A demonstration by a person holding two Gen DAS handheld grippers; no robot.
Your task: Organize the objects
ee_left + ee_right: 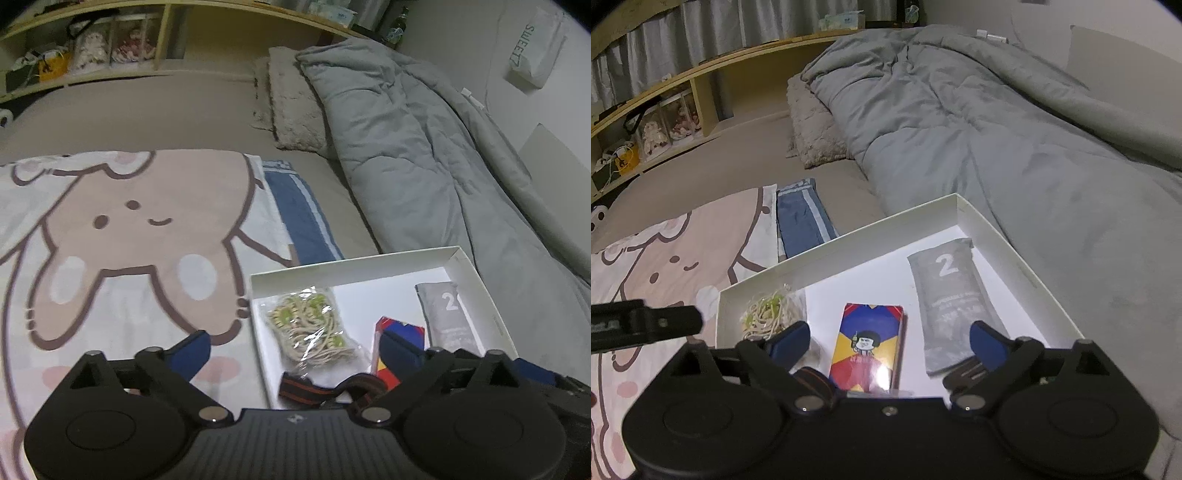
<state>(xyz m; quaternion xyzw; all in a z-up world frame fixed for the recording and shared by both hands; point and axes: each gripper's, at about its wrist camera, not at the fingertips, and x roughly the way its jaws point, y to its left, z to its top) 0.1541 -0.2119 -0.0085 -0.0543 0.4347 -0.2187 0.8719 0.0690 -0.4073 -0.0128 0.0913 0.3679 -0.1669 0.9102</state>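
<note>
- White shallow cardboard box (993, 229) is lying open on the bed, near the grey quilt (997, 122) on its right and the bunny-print blanket (122, 236) on its left.
- Contents, left to right: clear bag of beige cord (314, 325); red, blue and yellow printed carton (868, 347); grey pouch marked "2" (953, 295); black band with orange stripe (310, 391) at the near edge.
- Folded blue cloth with pale stripes (801, 218) is lying outside the box, just beyond its far-left wall; probably not yet sorted.
- Risks, as judged: the box is sitting on soft bedding, so a push on its thin wall could tip or slide it; the slick cord bag could slip from a pinch; the band is lying close under the jaws and could snag.
- Left gripper (295, 347) is hovering over the near-left part of the box, jaws spread wide, holding nothing.
- Right gripper (890, 339) is hanging over the carton, jaws wide apart, one finger near the pouch, gripping nothing.
</note>
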